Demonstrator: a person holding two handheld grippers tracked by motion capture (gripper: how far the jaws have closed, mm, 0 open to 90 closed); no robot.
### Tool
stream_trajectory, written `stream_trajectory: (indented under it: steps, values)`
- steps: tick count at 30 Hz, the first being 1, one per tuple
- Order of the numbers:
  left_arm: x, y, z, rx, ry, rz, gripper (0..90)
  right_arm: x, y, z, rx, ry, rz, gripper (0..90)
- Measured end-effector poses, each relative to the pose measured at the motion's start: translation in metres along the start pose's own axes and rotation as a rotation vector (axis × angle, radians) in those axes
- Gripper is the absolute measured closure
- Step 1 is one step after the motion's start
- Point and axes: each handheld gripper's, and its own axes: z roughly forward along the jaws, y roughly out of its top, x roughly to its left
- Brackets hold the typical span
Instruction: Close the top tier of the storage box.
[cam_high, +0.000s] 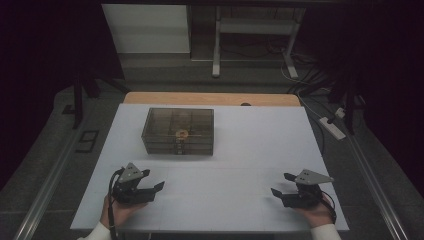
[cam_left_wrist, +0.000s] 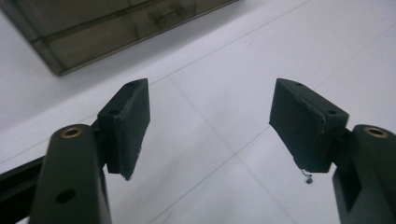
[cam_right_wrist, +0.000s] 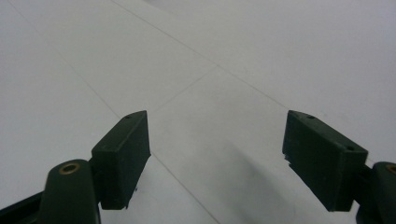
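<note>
A smoky translucent plastic drawer box (cam_high: 178, 131) lies long side left-to-right, drawer handles facing the person; both the left gripper (cam_high: 156, 190) and the right gripper (cam_high: 281, 185) gape wide, empty.

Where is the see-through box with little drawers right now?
In the high view the clear drawer box sits on the white table, toward the far left, beyond the left tool. The left gripper view shows its corner at top left.

White table sheet (cam_high: 240, 130), wooden table edge (cam_high: 210, 98), white frame legs (cam_high: 217, 45), floor cables (cam_high: 320, 100)
</note>
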Motion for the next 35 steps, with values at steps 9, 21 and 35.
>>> stream_trajectory:
  steps: [9, 21, 35]
  values:
    - [0.014, -0.011, -0.003, 0.007, 0.028, -0.029, 27.2, -0.002, -0.005, -0.006, -0.014, 0.003, 0.010, 22.6]
    - [0.015, -0.014, -0.005, 0.006, 0.028, -0.036, 27.1, -0.002, -0.003, -0.005, -0.018, 0.005, 0.001, 22.6]
    - [0.015, -0.014, -0.004, 0.013, 0.023, -0.034, 26.9, -0.002, -0.003, -0.004, -0.019, 0.010, -0.004, 22.6]
